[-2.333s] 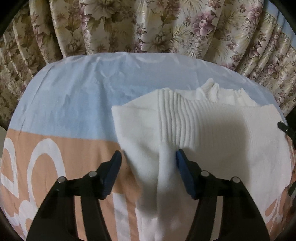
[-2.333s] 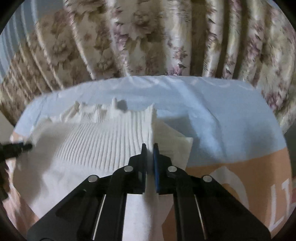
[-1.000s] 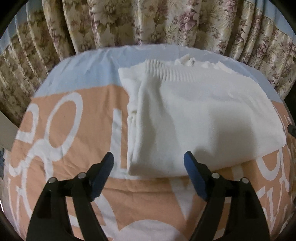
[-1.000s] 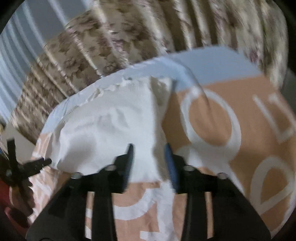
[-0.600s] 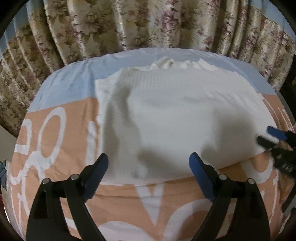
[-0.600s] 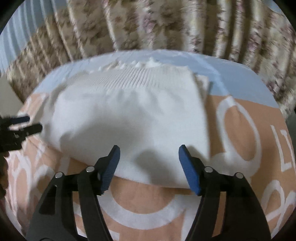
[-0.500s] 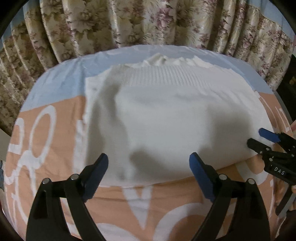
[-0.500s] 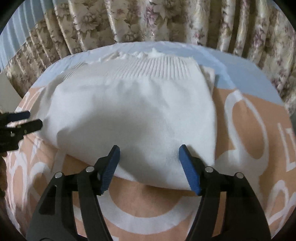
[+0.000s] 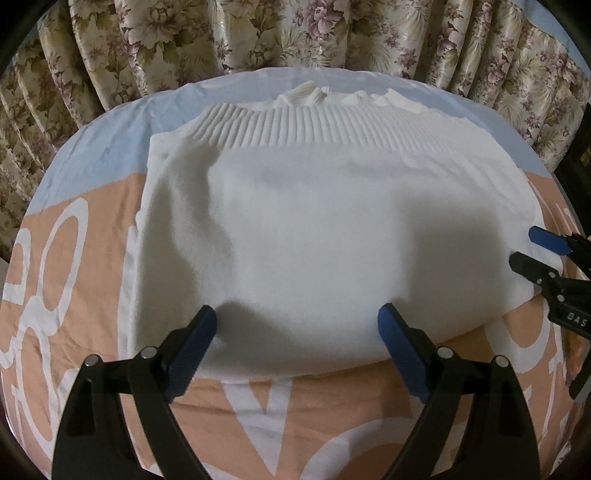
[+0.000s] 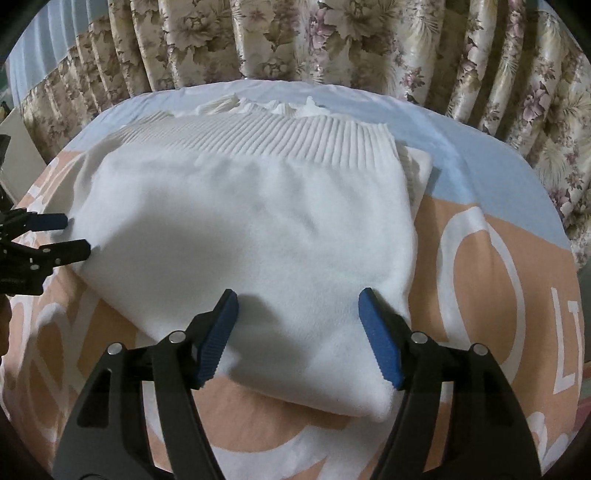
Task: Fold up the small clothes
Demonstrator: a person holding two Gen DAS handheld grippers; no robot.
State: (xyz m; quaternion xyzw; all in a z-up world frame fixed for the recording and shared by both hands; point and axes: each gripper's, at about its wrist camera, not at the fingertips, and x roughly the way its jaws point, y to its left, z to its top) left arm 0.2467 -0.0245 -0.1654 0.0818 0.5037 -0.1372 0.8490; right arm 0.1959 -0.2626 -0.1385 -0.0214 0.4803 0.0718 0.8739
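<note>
- A folded white sweater (image 9: pixel 325 236) lies across the middle of the frame on a peach and blue bedsheet (image 9: pixel 92 229), its ribbed hem toward the floral curtain (image 9: pixel 258 33) at the top.
- The left tool (image 9: pixel 297 325) tilts downward at lower centre, jaws spread wide over the sweater's near edge, gripping nothing.
- The right tool (image 10: pixel 297 306) has just been opening; its jaws straddle the near fold, pads apart and holding nothing.

The white sweater (image 9: pixel 332 236) is soft, fuzzy, matt knit, with a ribbed band along its far edge. The bedsheet (image 9: pixel 280 417) under it is smooth, matt printed cloth. The floral curtain (image 10: pixel 332 40) has a slight satin sheen. Each hand-held gripper has matt black plastic arms, ridged blue pads (image 10: pixel 218 336) and shiny metal pins.
</note>
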